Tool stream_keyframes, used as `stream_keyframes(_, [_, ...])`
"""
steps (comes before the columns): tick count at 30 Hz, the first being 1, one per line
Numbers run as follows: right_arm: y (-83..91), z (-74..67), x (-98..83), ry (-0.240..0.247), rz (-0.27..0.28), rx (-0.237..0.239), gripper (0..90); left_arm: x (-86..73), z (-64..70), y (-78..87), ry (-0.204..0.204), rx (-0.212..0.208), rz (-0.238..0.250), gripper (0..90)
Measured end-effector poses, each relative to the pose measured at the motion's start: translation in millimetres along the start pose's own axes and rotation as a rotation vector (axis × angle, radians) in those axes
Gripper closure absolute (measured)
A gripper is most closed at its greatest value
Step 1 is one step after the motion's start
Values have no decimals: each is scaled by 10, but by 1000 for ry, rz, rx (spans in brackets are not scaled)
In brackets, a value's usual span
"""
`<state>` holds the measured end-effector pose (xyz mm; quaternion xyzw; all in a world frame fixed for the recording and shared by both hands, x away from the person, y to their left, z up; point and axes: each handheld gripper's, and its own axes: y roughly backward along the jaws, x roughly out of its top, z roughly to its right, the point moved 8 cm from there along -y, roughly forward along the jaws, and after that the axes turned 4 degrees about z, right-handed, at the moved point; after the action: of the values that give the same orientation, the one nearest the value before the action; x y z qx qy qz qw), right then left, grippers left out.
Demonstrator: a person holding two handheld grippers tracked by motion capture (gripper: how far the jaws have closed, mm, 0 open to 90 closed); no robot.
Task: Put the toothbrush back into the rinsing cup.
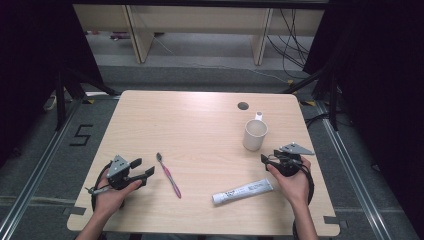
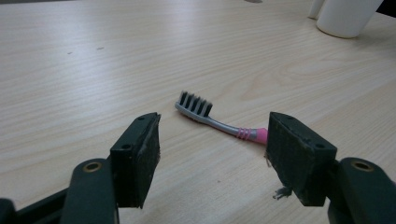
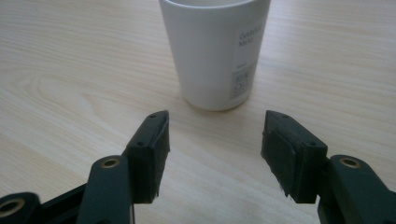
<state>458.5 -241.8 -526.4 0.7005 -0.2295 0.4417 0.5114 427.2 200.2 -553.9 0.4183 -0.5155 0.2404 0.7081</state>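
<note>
Your left fingers [image 2: 137,154] stand apart, nothing between them, low over the desk [image 1: 200,125]. The toothbrush [image 1: 168,175] lies just ahead, touching neither, with its bristle end far and its pink handle toward you. Its long axis crosses your fingers, so closing there looks easy. The toothpaste tube [image 1: 243,191] lies near your right hand. Your right fingers [image 3: 289,156] are also apart and empty, facing the white cup [image 1: 255,135].

Lab recording bay: lone wood-top table [image 1: 200,125] with a cable grommet hole [image 1: 243,106] ahead of the grippers, black curtains [image 1: 375,75] flanking both sides, floor rails [image 1: 30,170] with a taped "5" marker [image 1: 81,135] left, loose cables [image 1: 290,40] and desk legs [image 1: 137,35] beyond.
</note>
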Motion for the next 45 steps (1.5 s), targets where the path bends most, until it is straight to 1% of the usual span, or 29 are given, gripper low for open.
stream_keyframes(2, [-7, 10, -2, -1, 8, 7, 426, 13, 21, -6, 10, -2, -6, 353])
stream_keyframes(3, [6, 20, -45, -33, -4, -14, 429, 25, 49, -5, 21, 9, -27, 355])
stream_keyframes(4, [-1, 68, -52, 1, 3, -40, 429, 29, 69, -7, 23, 15, -41, 358])
stream_keyframes(7, [-20, 76, -70, 3, -11, -30, 427, 19, 106, -15, 38, 18, -75, 356])
stream_keyframes(8, [5, 60, -71, -14, -32, -12, 427, -10, 125, -10, 56, 35, -134, 356])
stream_keyframes(11, [1, 78, -42, 1, -11, -47, 427, -23, 191, -25, 97, 39, -195, 366])
stream_keyframes(13, [22, 58, -42, 2, -24, -40, 427, -49, 235, -32, 95, 35, -284, 364])
stream_keyframes(14, [27, 24, -40, -25, -22, -31, 426, -52, 247, -36, 82, 32, -325, 372])
stream_keyframes(15, [27, 24, -40, -25, -22, -31, 426, -52, 247, -36, 82, 32, -325, 383])
stream_keyframes(16, [32, 41, -39, 3, -31, -38, 421, -48, 264, -41, 60, 32, -406, 383])
stream_keyframes(20, [48, 3, -42, -5, -41, -30, 414, 78, 344, -117, 101, 53, -496, 384])
stream_keyframes(21, [48, 3, -42, -5, -41, -30, 414, 78, 344, -117, 101, 53, -496, 382])
stream_keyframes(22, [47, -12, -40, -10, -44, -24, 413, 129, 361, -133, 101, 48, -574, 379])
stream_keyframes(24, [40, -12, -40, 0, -44, -27, 412, 160, 372, -166, 105, 65, -648, 366])
stream_keyframes(26, [42, -50, -42, -28, -49, -9, 412, 179, 384, -226, 128, 83, -693, 355])
stream_keyframes(28, [46, -9, -24, 25, -38, -17, 412, 188, 375, -283, 133, 103, -741, 334])
stream_keyframes(29, [50, -10, -23, 23, -38, -18, 411, 190, 365, -295, 117, 104, -766, 322])
stream_keyframes(30, [50, -5, -22, 24, -37, -21, 411, 193, 370, -324, 116, 107, -779, 323])
stream_keyframes(31, [62, -41, -34, -20, -51, -15, 411, 197, 357, -347, 105, 107, -800, 329])
stream_keyframes(34, [66, -41, -40, -34, -54, -13, 411, 192, 364, -388, 128, 118, -829, 331])
stream_keyframes(35, [62, -1, -29, 6, -43, -21, 410, 194, 367, -405, 139, 119, -829, 331])
stream_keyframes(36, [60, 6, -28, 9, -40, -24, 410, 193, 382, -417, 157, 126, -833, 331])
stream_keyframes(37, [61, 9, -31, 14, -41, -25, 409, 194, 371, -424, 141, 121, -840, 331])
stream_keyframes(38, [60, 2, -35, 12, -45, -22, 409, 192, 377, -428, 144, 122, -849, 331])
stream_keyframes(39, [61, -50, -49, -39, -57, -10, 409, 189, 386, -437, 150, 124, -848, 330])
stream_keyframes(40, [54, -11, -36, 7, -44, -16, 408, 189, 398, -450, 155, 124, -850, 330])
stream_keyframes(42, [58, -51, -52, -40, -57, -21, 407, 178, 404, -467, 150, 121, -860, 331])
stream_keyframes(44, [55, -50, -51, -34, -55, -19, 407, 164, 404, -475, 146, 117, -869, 334])
stream_keyframes(45, [32, -55, -43, -32, -39, -9, 408, 145, 423, -495, 171, 124, -871, 335])
